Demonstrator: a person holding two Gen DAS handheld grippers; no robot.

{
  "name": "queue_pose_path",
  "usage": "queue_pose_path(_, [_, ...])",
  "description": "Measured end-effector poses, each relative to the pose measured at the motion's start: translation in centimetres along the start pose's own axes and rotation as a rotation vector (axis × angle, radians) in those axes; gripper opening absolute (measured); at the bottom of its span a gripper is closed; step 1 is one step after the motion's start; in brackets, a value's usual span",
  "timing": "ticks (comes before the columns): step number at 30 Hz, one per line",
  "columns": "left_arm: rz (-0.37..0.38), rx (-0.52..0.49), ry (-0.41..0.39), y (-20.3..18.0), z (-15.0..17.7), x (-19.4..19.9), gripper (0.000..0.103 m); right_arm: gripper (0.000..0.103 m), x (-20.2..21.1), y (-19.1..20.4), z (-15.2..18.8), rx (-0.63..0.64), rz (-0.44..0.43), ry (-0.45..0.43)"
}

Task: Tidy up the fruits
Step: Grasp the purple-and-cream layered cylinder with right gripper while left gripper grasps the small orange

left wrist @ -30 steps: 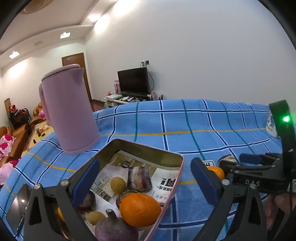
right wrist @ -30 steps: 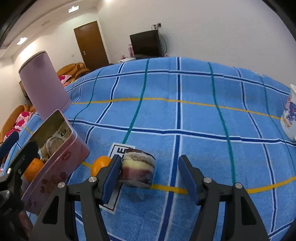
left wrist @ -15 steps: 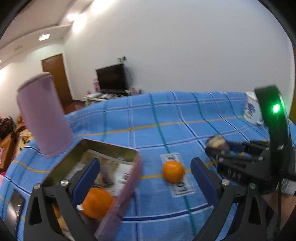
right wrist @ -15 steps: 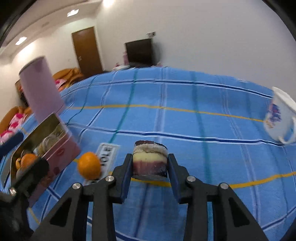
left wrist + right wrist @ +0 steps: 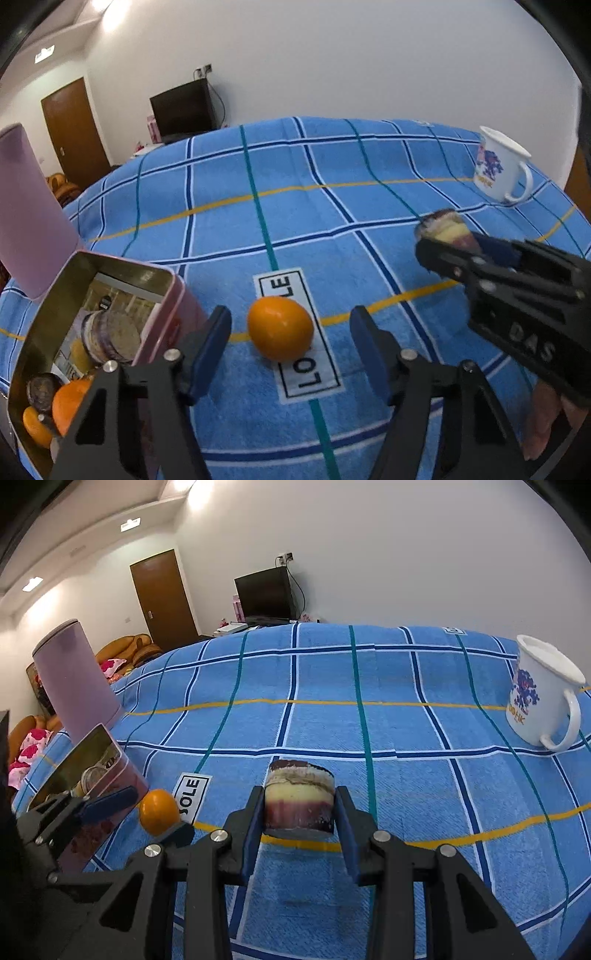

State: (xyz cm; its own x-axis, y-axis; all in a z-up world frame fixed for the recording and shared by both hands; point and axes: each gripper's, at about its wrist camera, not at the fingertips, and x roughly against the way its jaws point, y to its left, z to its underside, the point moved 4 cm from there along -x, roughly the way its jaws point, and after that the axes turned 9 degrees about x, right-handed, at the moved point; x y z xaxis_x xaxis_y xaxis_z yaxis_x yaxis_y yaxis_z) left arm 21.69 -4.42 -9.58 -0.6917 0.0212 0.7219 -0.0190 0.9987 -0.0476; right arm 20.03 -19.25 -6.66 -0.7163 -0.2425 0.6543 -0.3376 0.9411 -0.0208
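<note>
A loose orange lies on the blue checked cloth, on a white label. My left gripper straddles it with jaws closing; a gap shows on both sides and the pads do not touch it. To its left stands an open pink tin holding oranges and purple fruits. My right gripper is shut on a purple and yellow fruit chunk, held just above the cloth. In the left wrist view that chunk shows at the right. The orange sits left of the right gripper.
A tall pink jug stands behind the tin at the left. A white mug with a blue print stands at the far right. The white label lies flat on the cloth. A hand shows at the lower right.
My left gripper swung right from above the tin to the loose orange and its jaws narrowed. My right gripper shut on the chunk and lifted it slightly.
</note>
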Motion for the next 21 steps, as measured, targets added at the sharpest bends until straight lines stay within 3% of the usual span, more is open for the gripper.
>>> queue_pose_path(3, [0.004, 0.017, 0.039, 0.2, -0.2, -1.1, 0.063, 0.039, 0.0, 0.0, 0.0, -0.001, 0.0, 0.003])
queue_pose_path(6, [0.014, 0.051, 0.056, 0.7, -0.3, -1.7, 0.041, 0.039, -0.2, -0.1, 0.1, -0.003, -0.005, 0.012])
queue_pose_path(13, [0.037, 0.049, 0.046, 0.6, -0.2, -1.3, 0.04, 0.039, -0.1, 0.2, 0.1, 0.012, -0.016, 0.006])
queue_pose_path(21, [0.038, 0.04, -0.031, 0.5, -0.4, 0.4, 0.04, 0.039, 0.5, 0.3, 0.1, 0.018, -0.032, -0.019])
